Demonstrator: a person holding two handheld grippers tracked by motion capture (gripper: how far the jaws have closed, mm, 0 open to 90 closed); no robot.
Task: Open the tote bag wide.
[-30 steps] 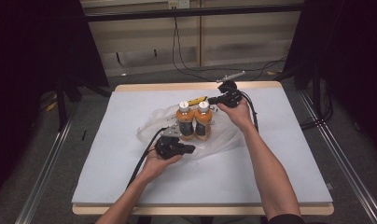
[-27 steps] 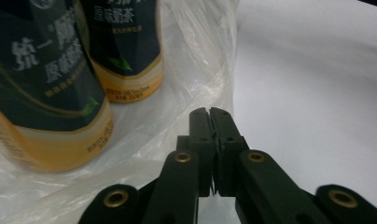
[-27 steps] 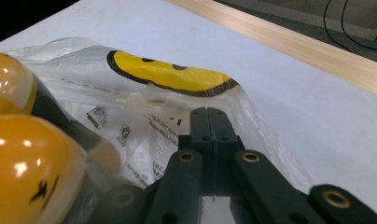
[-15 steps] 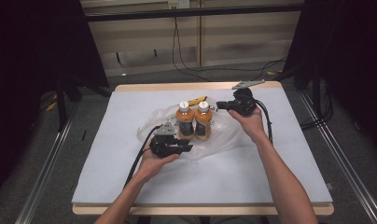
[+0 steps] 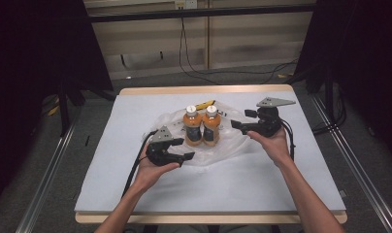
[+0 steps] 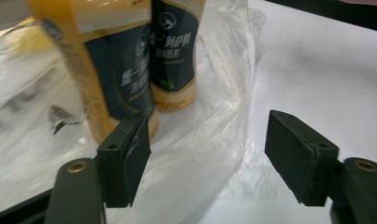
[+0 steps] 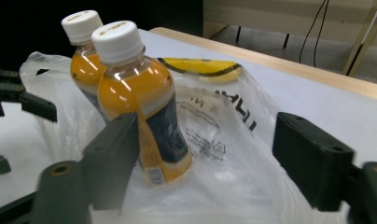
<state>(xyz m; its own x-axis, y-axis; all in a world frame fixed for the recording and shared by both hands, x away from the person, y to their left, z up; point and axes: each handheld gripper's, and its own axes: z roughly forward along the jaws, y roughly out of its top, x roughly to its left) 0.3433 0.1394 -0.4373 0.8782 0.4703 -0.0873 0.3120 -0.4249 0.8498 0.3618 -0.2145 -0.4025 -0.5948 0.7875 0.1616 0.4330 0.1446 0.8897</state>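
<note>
White cloth covers the worktop [image 5: 136, 194], and dark curtains hang at both sides. Two orange drink bottles [image 5: 202, 127] with white caps stand upright, side by side and touching, on a crinkly clear plastic bag [image 5: 233, 143] near the middle. The left gripper [image 5: 182, 158] sits just left of the bottles. Its jaws have just been opening and hold nothing. The right gripper [image 5: 237, 125] sits just right of the bottles. Its jaws have just been opening too, with nothing between them.

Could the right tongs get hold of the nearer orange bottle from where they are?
Probably yes: the right tongs are open, and nothing but loose bag lies between them and that bottle.
</note>
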